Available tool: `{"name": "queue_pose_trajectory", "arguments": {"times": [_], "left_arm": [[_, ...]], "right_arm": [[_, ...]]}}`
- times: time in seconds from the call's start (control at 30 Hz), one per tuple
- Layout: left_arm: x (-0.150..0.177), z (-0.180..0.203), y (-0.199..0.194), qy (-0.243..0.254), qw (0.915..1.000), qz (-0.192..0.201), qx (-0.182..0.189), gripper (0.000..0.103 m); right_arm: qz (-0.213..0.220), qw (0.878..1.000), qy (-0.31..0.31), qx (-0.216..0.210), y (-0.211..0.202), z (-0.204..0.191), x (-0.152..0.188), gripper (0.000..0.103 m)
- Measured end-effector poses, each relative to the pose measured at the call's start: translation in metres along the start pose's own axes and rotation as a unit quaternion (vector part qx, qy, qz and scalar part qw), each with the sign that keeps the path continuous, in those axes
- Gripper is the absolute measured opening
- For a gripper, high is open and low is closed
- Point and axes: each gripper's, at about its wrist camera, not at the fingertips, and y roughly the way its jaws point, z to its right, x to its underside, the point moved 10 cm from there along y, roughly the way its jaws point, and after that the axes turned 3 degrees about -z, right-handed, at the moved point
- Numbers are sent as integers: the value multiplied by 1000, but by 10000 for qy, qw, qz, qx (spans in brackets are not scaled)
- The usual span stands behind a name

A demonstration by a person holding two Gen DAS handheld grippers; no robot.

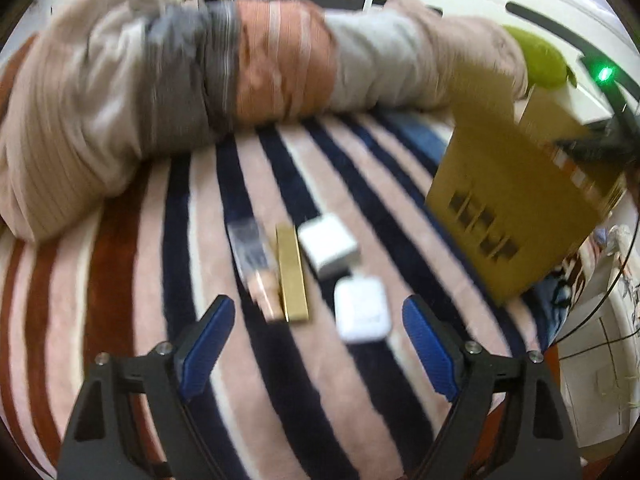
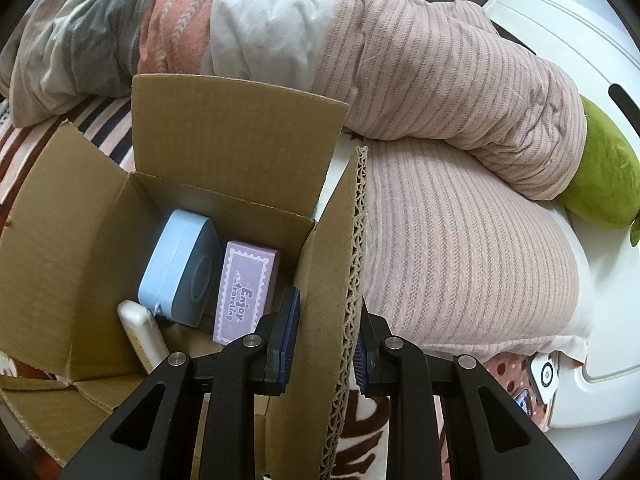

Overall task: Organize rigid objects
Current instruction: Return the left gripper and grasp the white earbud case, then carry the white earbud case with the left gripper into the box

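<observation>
On the bed, we find the right claw (image 2: 326,340) clamping the cardboard box (image 2: 100,240) flap and the left claw (image 1: 318,332) open, gold bar (image 1: 293,274) at twelve o'clock, likely the next pick.

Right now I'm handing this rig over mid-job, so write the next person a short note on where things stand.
Left gripper: open, empty, above the striped blanket.
Right gripper: shut on a flap of the cardboard box.
Done: blue case, purple box and a white item are in the box.
Left: gold bar, two white cubes and a blurred item lie on the blanket.
</observation>
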Motion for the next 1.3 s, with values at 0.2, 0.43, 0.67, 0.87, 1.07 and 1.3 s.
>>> {"name": "queue_pose_trajectory", "arguments": {"times": [0.2, 0.43, 0.67, 0.87, 1.07, 1.3], "left_arm": [[22, 22, 40, -30, 9993, -209, 316, 55], [8, 42, 70, 30, 9999, -99, 30, 41], [-1, 42, 73, 153, 9995, -37, -257, 40], [-24, 45, 21, 280, 9979, 470, -352, 40], [-73, 70, -51, 609, 9907, 1194, -215, 40], [-120, 126, -86, 984, 9837, 1493, 198, 40]], "right_arm": [[7, 10000, 6, -14, 0, -1, 0, 19], [31, 10000, 22, -56, -1, 1, 1, 19], [67, 9999, 32, -103, -2, 2, 1, 19], [76, 9999, 25, -124, -2, 1, 1, 19], [93, 9999, 21, -128, -3, 0, 1, 19], [134, 9998, -8, -133, -5, -4, 0, 19]]}}
